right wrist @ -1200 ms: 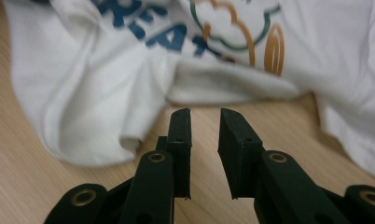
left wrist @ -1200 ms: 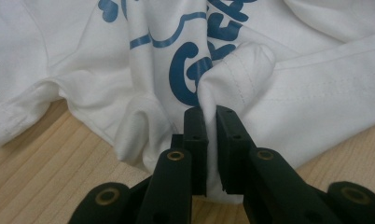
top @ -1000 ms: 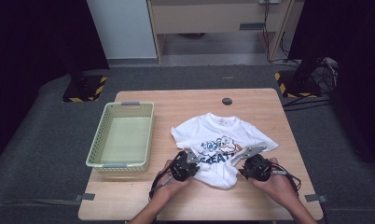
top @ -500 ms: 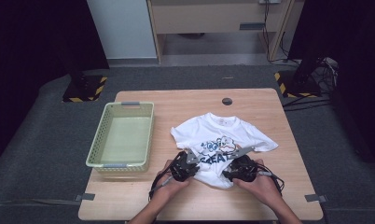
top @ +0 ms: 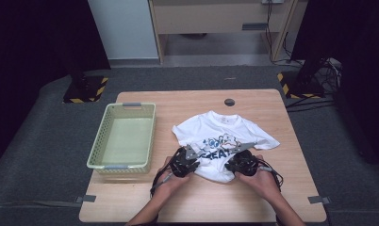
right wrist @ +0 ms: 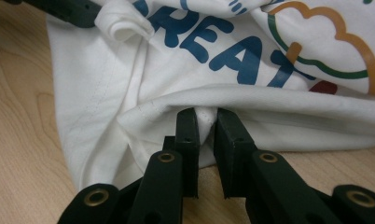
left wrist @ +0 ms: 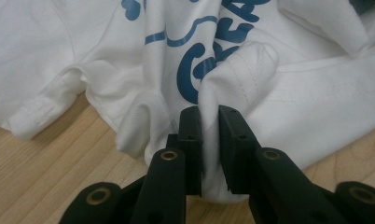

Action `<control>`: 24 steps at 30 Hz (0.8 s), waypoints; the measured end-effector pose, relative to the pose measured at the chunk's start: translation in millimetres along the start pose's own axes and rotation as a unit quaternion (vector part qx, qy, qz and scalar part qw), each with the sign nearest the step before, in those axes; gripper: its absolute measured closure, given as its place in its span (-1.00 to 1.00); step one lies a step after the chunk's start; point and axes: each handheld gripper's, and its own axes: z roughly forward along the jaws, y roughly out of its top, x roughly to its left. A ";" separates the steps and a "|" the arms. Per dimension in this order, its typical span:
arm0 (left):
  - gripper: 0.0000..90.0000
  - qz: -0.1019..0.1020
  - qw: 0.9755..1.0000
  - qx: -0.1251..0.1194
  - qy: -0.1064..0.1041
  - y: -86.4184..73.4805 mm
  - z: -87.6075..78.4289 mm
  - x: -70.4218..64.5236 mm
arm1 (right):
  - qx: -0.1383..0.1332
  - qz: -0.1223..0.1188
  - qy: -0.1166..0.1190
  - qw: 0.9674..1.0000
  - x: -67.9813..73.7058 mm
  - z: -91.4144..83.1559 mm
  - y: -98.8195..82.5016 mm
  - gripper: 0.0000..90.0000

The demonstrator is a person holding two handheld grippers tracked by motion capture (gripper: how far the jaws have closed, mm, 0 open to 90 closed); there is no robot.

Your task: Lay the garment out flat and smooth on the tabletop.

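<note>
since both of my tools are nipped onto the near hem of the white cotton t-shirt with the blue lettering and cartoon print [top: 224, 141], i want to lift evenly and keep the fabric taut between them. my left gripper [left wrist: 209, 116] pinches a bunched fold of hem; my right gripper [right wrist: 206, 117] has just been closing, and its pads now press a fold of the edge. the shirt lies face up, rumpled near me, mid-table — right of the pale green plastic basket [top: 97, 153] on the light wooden table [top: 267, 101].

Basket [top: 122, 139] sits left of T-shirt [top: 223, 141] on table [top: 272, 101], prob. apart; both tongs at shirt's near hem.
</note>
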 end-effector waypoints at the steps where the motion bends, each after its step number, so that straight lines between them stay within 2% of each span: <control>1: 0.78 0.005 1.000 0.001 0.003 -0.1 -1.4 -0.2 | 0.000 0.000 0.000 1.000 -0.1 -0.4 -0.2 0.77; 5: 0.84 0.002 1.000 -0.016 0.005 1.9 -11.9 0.9 | -0.003 -0.008 -0.008 1.000 0.1 -12.2 -5.1 0.75; 8: 0.86 0.000 1.000 -0.023 -0.001 1.1 -21.0 -0.5 | -0.003 -0.017 -0.009 1.000 -0.6 -27.2 -12.5 0.81; 11: 0.87 0.007 1.000 -0.027 -0.002 0.6 -29.9 -2.8 | 0.003 -0.014 -0.010 1.000 -3.5 -42.0 -23.3 0.81; 14: 0.86 0.017 0.999 -0.039 -0.023 2.2 -38.4 -2.3 | 0.013 -0.002 -0.009 1.000 -9.1 -56.1 -39.5 0.81; 15: 0.86 0.018 0.999 -0.041 -0.021 2.5 -39.7 -2.2 | 0.016 0.003 -0.009 1.000 -11.7 -60.3 -46.0 0.81; 18: 0.85 0.026 0.999 -0.026 -0.030 4.9 -36.9 -3.8 | 0.038 0.020 -0.009 0.999 -19.4 -70.6 -64.4 0.82; 20: 0.84 0.038 0.999 -0.014 -0.028 6.6 -34.4 -8.5 | 0.052 0.023 -0.010 0.998 -23.7 -77.2 -73.2 0.83; 24: 0.84 0.062 0.998 0.002 -0.022 6.5 -34.8 -16.3 | 0.061 0.026 -0.010 0.998 -27.3 -88.9 -83.5 0.85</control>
